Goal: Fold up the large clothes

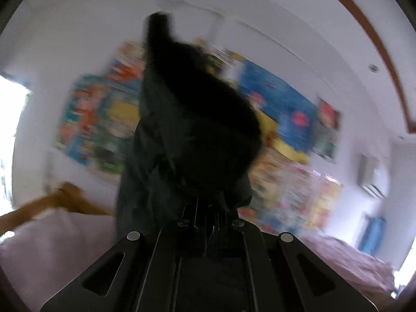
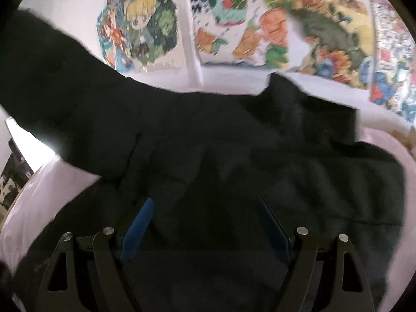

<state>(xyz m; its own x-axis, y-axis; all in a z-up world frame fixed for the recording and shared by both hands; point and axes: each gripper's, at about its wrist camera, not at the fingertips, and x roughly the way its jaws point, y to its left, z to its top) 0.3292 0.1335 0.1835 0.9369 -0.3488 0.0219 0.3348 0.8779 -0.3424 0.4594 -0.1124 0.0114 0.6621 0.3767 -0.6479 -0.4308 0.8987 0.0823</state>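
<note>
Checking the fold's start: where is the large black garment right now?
The large black garment lies spread on the pale pink bed below the open right gripper, in front of the poster wall; in the left wrist view, one part is pinched in the left gripper.

Bright daylight, heavy motion blur, fisheye-bent edges, dark vignetted corners

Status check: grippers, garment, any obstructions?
Left gripper shut on dark garment, lifted. Right gripper open above it. Nothing blocking.

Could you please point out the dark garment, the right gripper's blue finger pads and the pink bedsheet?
dark garment (image 2: 234, 156): right wrist view, its spread middle.
blue finger pads (image 2: 136, 230): right wrist view, left pad's face.
pink bedsheet (image 2: 49, 189): right wrist view, bare patch.
</note>
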